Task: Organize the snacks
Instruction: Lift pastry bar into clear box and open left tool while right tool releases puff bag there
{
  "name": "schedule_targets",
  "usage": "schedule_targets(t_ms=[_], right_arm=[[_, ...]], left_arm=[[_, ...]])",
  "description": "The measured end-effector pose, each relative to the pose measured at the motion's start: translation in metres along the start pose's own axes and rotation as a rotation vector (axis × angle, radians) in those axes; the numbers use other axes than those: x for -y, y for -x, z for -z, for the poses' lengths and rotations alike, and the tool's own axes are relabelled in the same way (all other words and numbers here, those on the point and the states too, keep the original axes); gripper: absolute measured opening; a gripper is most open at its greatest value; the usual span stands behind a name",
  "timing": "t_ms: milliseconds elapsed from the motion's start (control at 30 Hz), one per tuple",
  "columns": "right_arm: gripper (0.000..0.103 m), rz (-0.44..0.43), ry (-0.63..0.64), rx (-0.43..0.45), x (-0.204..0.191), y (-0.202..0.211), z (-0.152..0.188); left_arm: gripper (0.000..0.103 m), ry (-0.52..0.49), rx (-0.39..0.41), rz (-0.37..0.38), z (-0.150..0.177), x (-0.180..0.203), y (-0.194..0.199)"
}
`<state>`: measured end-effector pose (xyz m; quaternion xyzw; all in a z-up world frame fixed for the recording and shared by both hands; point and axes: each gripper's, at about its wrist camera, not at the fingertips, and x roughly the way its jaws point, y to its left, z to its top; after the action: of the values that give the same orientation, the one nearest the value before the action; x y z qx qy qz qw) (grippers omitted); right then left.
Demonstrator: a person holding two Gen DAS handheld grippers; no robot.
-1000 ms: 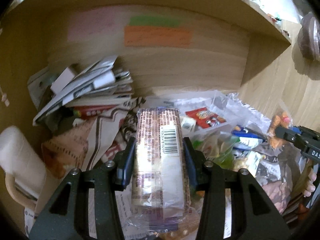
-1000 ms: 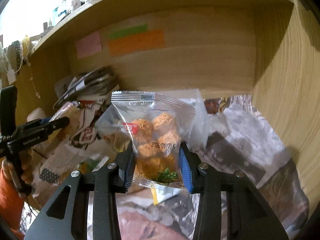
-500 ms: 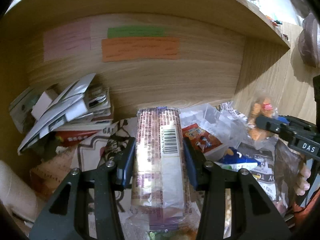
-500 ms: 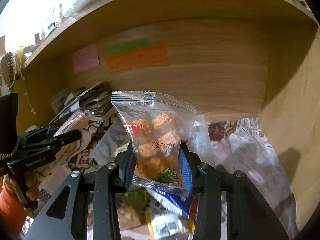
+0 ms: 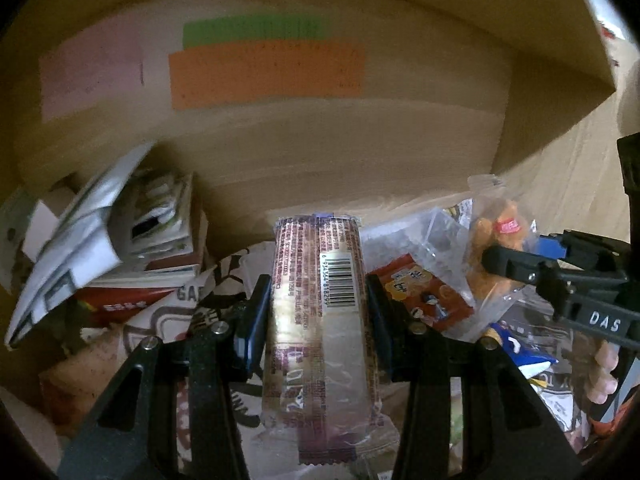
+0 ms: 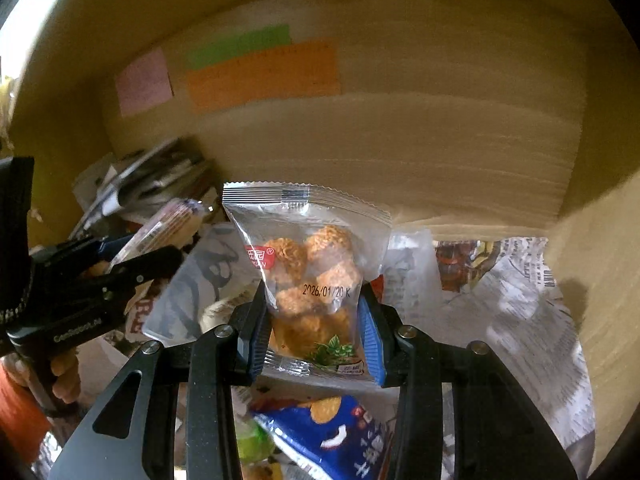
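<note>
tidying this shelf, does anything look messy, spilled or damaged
Nothing looks torn or spilled. The pile of papers at the back left leans askew, and loose packets, including a blue snack bag, lie jumbled on newspaper. The cracker pack and the clear bag of fried balls look intact.

Three paper notes are stuck to the wooden back wall (image 5: 360, 152) in the upper part of the frame: a pink note (image 5: 90, 70), a green note (image 5: 252, 30) and an orange note (image 5: 266, 74). At left a stack of papers (image 5: 116, 240) leans untidily, and newspaper (image 6: 516, 304) covers the shelf floor at lower right.
</note>
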<state>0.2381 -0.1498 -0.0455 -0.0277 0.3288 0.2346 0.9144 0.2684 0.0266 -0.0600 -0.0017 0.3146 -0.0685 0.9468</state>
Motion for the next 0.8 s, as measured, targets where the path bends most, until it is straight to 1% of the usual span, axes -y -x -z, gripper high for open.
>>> schedule_targets(t_ms=[333, 533, 633, 700, 767, 800], right_arm=[[0.037, 0.002, 0.059, -0.099, -0.009, -0.034, -0.003], [0.038, -0.006, 0.076, -0.135, -0.010, -0.047, -0.003], [0.039, -0.003, 0.087, -0.143, -0.014, -0.050, -0.001], [0.044, -0.005, 0.090, -0.146, -0.016, -0.050, -0.001], [0.054, -0.005, 0.089, -0.128, -0.017, -0.046, -0.001], [0.055, -0.001, 0.091, -0.119, -0.017, -0.044, -0.002]], left_arm=[[0.045, 0.005, -0.094, 0.015, 0.001, -0.005, -0.037], [0.045, 0.011, -0.129, 0.030, 0.000, -0.004, -0.049], [0.046, 0.015, -0.128, 0.041, 0.000, -0.004, -0.050], [0.048, 0.014, -0.123, 0.042, -0.001, -0.005, -0.050], [0.050, 0.015, -0.114, 0.043, -0.002, -0.005, -0.044], [0.051, 0.013, -0.105, 0.042, -0.002, -0.005, -0.039]])
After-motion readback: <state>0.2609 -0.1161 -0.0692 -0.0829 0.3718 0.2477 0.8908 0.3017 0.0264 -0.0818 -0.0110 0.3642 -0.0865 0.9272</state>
